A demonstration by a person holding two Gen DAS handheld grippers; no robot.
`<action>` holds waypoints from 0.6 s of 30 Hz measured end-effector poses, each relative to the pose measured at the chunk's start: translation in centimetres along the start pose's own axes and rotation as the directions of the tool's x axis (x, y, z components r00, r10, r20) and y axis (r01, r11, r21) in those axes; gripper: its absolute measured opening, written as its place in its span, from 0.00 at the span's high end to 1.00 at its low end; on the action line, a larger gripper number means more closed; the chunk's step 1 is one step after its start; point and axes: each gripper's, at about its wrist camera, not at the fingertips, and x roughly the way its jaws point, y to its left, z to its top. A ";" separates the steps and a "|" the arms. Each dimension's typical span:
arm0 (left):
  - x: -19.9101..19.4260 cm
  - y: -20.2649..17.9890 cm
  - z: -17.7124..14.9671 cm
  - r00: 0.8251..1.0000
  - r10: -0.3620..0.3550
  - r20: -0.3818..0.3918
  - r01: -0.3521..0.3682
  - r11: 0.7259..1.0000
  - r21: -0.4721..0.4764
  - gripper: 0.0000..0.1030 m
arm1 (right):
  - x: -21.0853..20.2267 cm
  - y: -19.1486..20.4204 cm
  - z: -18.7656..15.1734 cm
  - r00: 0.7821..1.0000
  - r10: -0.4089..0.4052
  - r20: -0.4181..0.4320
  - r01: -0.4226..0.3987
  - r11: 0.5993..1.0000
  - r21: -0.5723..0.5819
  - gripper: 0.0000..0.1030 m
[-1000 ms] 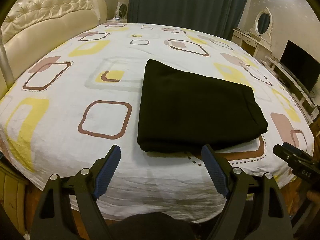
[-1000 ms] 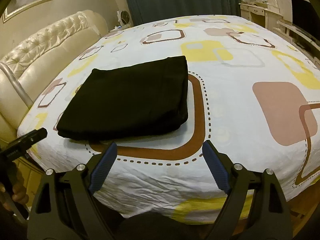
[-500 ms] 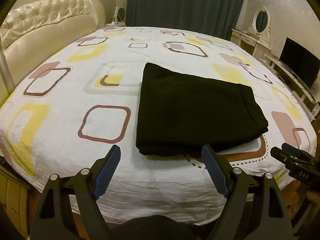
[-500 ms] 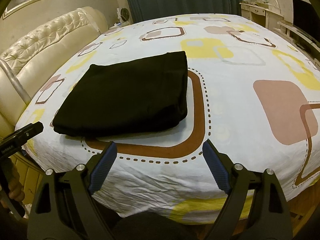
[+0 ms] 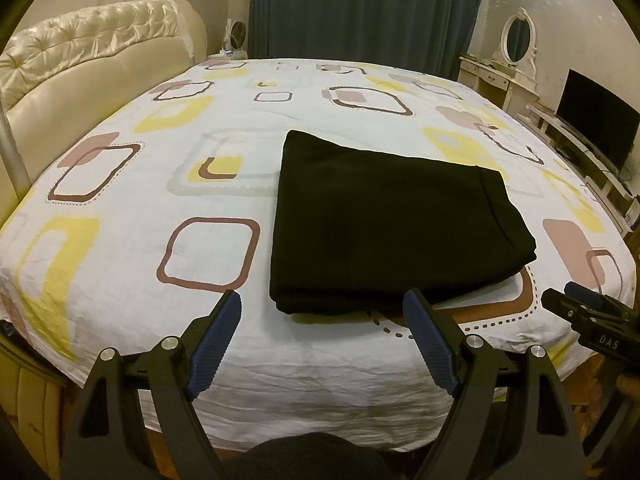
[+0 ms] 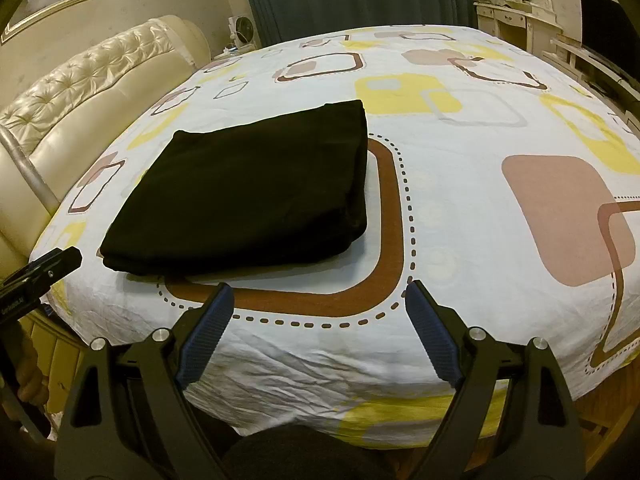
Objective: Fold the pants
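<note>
Black pants (image 5: 384,220) lie on the bed (image 5: 120,200) as a compact, roughly rectangular stack w/ several layers showing at the edge nearest the cameras; the stack sits close to that near bed edge, partly over a brown rounded-square print (image 6: 384,240) on the sheet; judging by the tidy shape, folding looks done or nearly so.

Left gripper (image 5: 322,344) is held short of the pants, jaws wide apart, nothing between them, not touching fabric; right gripper (image 6: 316,332) likewise, jaws spread, empty, short of the pants and off toward the stack's right corner. Both sit off the cloth, prob. because no grip is needed while the stack rests flat; each gripper's tip shows at the side of the other's view, so the two flank the pants.

Beyond the pants: tufted cream headboard (image 5: 92,60) to their left, dark curtain (image 5: 360,8) behind, TV (image 5: 596,116) to the right.
</note>
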 end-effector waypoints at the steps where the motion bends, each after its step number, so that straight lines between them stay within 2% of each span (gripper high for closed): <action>1: 0.0 0.0 0.0 1.000 -0.001 0.001 0.001 1.000 0.000 0.20 | 0.0 0.0 0.0 1.000 0.000 -0.001 0.000 1.000 0.000 0.15; 18: -0.1 -0.3 0.2 1.000 0.014 0.001 -0.014 1.000 0.013 0.20 | 0.0 0.2 -0.1 1.000 0.000 -0.009 0.000 1.000 0.000 0.15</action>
